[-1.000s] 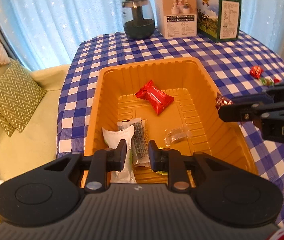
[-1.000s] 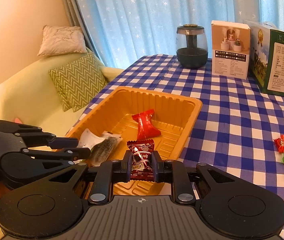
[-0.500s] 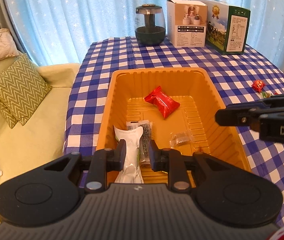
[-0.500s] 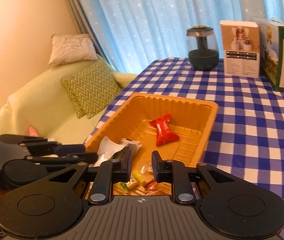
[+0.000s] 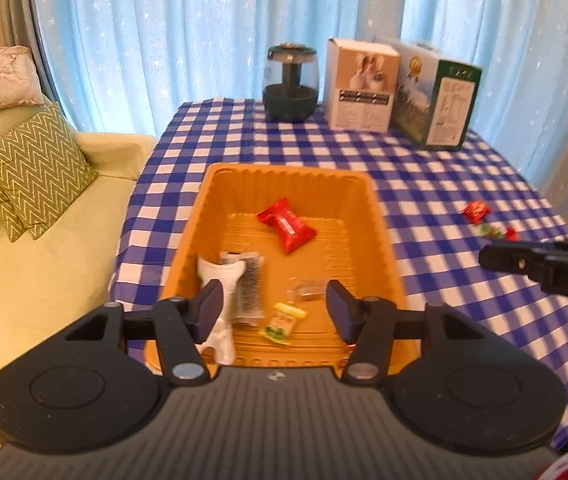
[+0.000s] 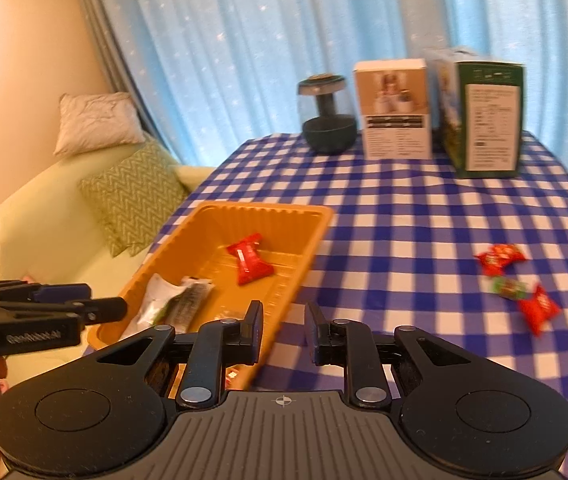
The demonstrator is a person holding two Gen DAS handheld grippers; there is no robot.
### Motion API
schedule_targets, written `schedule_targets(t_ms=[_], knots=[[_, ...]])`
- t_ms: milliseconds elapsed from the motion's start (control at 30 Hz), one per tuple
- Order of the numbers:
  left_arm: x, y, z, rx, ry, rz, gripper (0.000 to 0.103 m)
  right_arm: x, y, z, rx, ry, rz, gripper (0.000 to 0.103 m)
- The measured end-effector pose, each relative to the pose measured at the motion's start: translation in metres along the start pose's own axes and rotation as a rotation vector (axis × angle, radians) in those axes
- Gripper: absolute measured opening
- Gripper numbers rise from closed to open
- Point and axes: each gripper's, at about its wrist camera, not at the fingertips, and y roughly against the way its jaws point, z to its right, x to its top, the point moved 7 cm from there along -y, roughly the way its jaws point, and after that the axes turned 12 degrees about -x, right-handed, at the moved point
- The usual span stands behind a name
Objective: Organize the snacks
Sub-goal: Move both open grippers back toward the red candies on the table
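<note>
Pale blue curtains (image 5: pixel 204 40) dotted with small white stars hang across the whole far side, and daylight glows through them. At the left, a grey drape (image 6: pixel 96 40) meets a warm peach wall (image 6: pixel 16 60). A light green sofa (image 5: pixel 36 280) sits along the left, beside the table, with a green zigzag cushion (image 5: pixel 32 168) leaning on its back and a cream cushion (image 6: pixel 96 122) above that. The table itself wears a blue and white checked cloth (image 6: pixel 403 220) that drapes over its left edge.
</note>
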Motion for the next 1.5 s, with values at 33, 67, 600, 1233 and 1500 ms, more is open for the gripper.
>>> schedule_targets(t_ms=[33, 67, 600, 1233, 1500], knots=[[0.0, 0.002, 0.006, -0.007, 0.001, 0.004, 0.059, -0.002, 0.006, 0.005, -0.011, -0.004, 0.005, 0.026], [0.0, 0.005, 0.012, -0.014, -0.001, 0.007, 0.06, -0.003, 0.012, 0.01, -0.021, -0.01, 0.009, 0.034], [-0.007, 0.01, 0.12, -0.136, -0.012, 0.037, 0.082, -0.027, 0.086, 0.084, -0.154, -0.05, 0.046, 0.066], [-0.01, -0.013, 0.205, -0.222, -0.087, 0.026, 0.096, -0.046, 0.116, 0.169, -0.27, -0.185, 0.044, 0.07], [-0.008, -0.027, 0.213, -0.224, -0.098, 0.014, 0.096, -0.048, 0.106, 0.184, -0.283, -0.216, 0.027, 0.07]])
